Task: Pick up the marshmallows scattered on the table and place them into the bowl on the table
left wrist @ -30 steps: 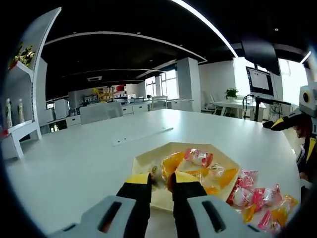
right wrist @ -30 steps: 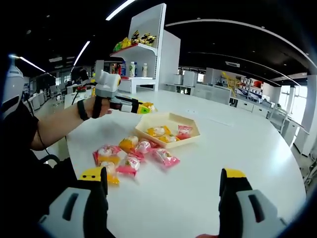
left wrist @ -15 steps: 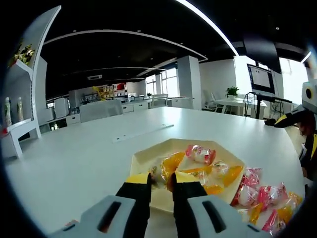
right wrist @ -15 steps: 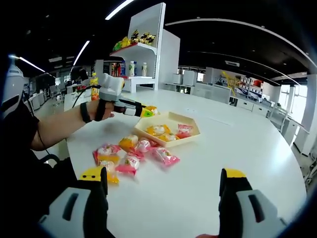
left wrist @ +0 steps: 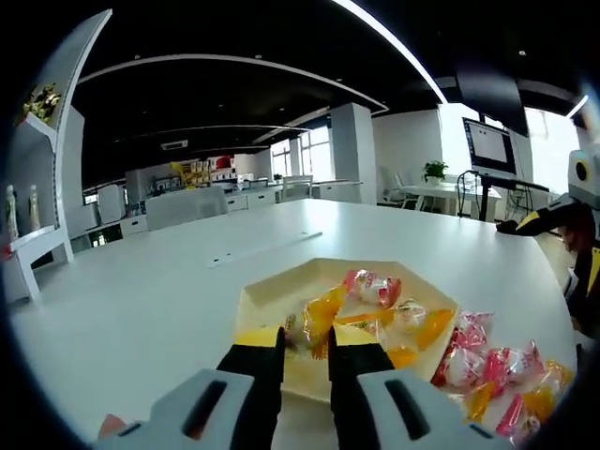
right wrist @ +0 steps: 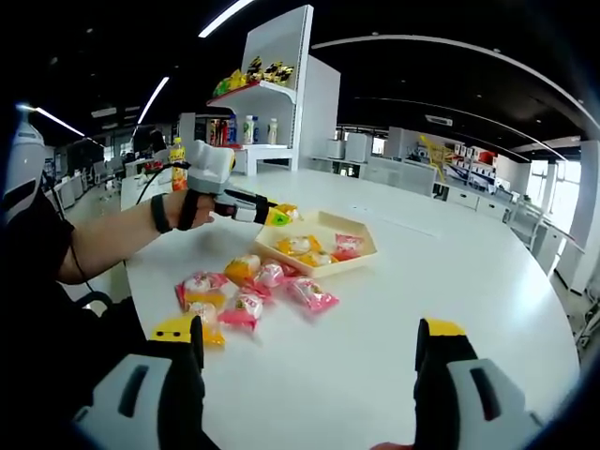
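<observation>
We see pink and orange wrapped marshmallows [right wrist: 246, 291] scattered on a round white table [right wrist: 450, 281], just beside a shallow cream hexagonal bowl [right wrist: 361, 255] that already holds several. Our left gripper [left wrist: 306, 344], jaws nearly closed, pinches an orange-wrapped marshmallow [left wrist: 319, 319] above the bowl's near edge. Our right gripper [right wrist: 309, 342] hovers well back from the pile, jaws spread wide and holding nothing. A white shelf unit [right wrist: 281, 84] stands behind.
</observation>
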Demonstrator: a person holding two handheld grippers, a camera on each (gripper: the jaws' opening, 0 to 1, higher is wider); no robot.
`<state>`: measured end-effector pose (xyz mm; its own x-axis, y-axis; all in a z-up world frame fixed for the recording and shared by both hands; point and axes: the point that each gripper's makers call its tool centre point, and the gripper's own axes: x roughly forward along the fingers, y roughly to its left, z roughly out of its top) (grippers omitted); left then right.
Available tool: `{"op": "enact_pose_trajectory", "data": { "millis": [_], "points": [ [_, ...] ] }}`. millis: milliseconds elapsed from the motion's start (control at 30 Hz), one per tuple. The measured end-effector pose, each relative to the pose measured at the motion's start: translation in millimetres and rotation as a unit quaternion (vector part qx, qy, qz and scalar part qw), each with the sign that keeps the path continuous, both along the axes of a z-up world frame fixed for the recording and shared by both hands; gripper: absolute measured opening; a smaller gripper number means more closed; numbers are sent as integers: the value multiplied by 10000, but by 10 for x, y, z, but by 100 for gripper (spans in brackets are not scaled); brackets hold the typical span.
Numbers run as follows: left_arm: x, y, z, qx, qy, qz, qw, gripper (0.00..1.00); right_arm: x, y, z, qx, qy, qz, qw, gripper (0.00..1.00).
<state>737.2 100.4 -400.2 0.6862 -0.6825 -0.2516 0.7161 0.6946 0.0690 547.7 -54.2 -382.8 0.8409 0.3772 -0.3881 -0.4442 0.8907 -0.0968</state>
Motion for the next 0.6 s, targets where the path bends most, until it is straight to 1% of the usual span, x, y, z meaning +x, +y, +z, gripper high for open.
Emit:
{"op": "enact_pose_trajectory", "data": {
  "millis": [133, 300, 567, 600],
  "points": [
    [-4, 23, -18, 65, -3, 20, 10000, 20, -3, 0, 3, 3, -7, 4, 10000, 90],
    [-17, 16, -10, 55, 7, 18, 10000, 20, 0, -5, 11, 5, -17, -4, 10000, 90],
    [-55, 4, -1, -8, 75, 11, 10000, 27, -8, -18, 21, -3, -27, -20, 10000, 90],
    [-63, 4, -1, -17, 89, 6, 10000, 30, -9, -20, 23, -3, -30, -24, 10000, 90]
  ]
}}
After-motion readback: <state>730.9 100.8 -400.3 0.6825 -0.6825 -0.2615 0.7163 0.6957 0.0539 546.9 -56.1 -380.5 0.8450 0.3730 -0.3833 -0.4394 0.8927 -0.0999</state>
